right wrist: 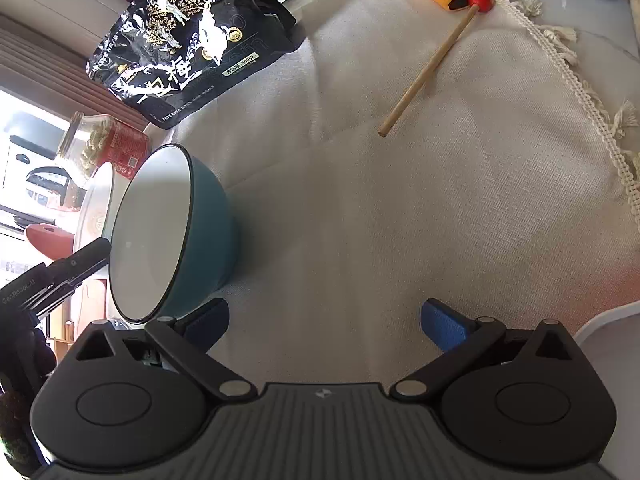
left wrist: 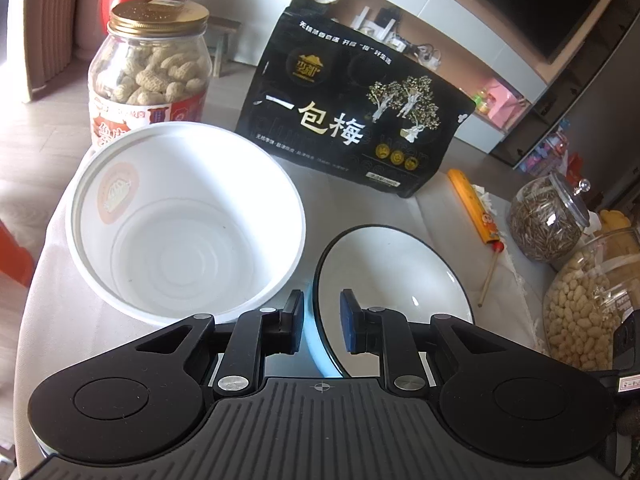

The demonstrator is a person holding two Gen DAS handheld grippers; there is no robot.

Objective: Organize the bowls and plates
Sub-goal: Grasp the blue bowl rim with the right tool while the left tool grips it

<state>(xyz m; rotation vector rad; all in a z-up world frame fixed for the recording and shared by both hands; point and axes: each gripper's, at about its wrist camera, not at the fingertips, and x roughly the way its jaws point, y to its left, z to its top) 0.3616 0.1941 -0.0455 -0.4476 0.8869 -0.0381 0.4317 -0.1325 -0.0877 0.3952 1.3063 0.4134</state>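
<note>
My left hand-held gripper (left wrist: 320, 322) has its jaws narrow, clamped on the rim of the teal ceramic bowl with white inside and dark rim (left wrist: 394, 268); the rim passes between the two pads and the bowl hangs tilted, mouth turned toward the camera. The key relation: the large white plastic tub-shaped bowl (left wrist: 184, 224) sits on the cloth-covered tabletop (left wrist: 360, 208) just to the left of the held bowl, nearly touching it, mouth up and empty. In the right wrist view the teal bowl (right wrist: 200, 232) looks tipped on its side, with the white tub (right wrist: 94, 208) behind it. Whether its underside touches the cloth I cannot tell. My right hand-held gripper (right wrist: 324, 326) stands wide with nothing between the pads, over bare cloth to the right of the bowl. The left hand is clearly nearer and owns the bowl. I judge the next move is to carry the teal bowl leftward and lower it into the white tub to nest them. The risk is the tilted rim clipping the tub's edge.
</note>
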